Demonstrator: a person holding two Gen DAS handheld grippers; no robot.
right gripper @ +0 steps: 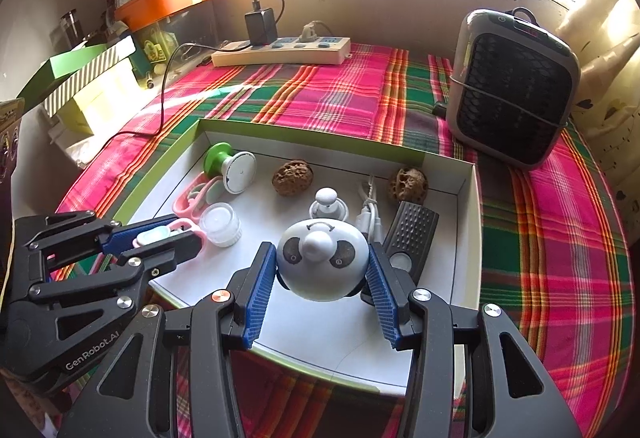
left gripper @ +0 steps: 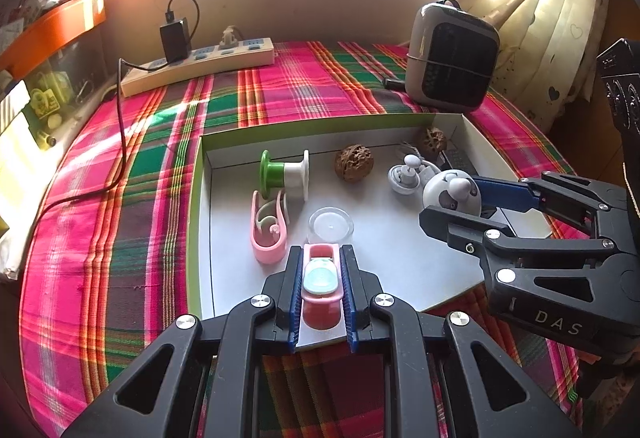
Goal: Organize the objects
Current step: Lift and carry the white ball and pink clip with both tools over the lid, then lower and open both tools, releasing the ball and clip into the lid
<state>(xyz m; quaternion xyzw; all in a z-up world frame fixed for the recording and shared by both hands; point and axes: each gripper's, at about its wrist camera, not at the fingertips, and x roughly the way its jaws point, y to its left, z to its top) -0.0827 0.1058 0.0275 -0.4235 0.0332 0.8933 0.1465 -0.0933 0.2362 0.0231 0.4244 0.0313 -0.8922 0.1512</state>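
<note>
A shallow white box with green outer walls sits on the plaid cloth. Inside it, at twelve o'clock, lie two walnuts; at ten o'clock, a green-and-white spool, a pink clip and a clear round jar; at two o'clock, a black ridged remote. The left gripper is clamped on a small pink case at the box's seven o'clock. The right gripper has its blue pads against both sides of a white panda ball at six o'clock.
</note>
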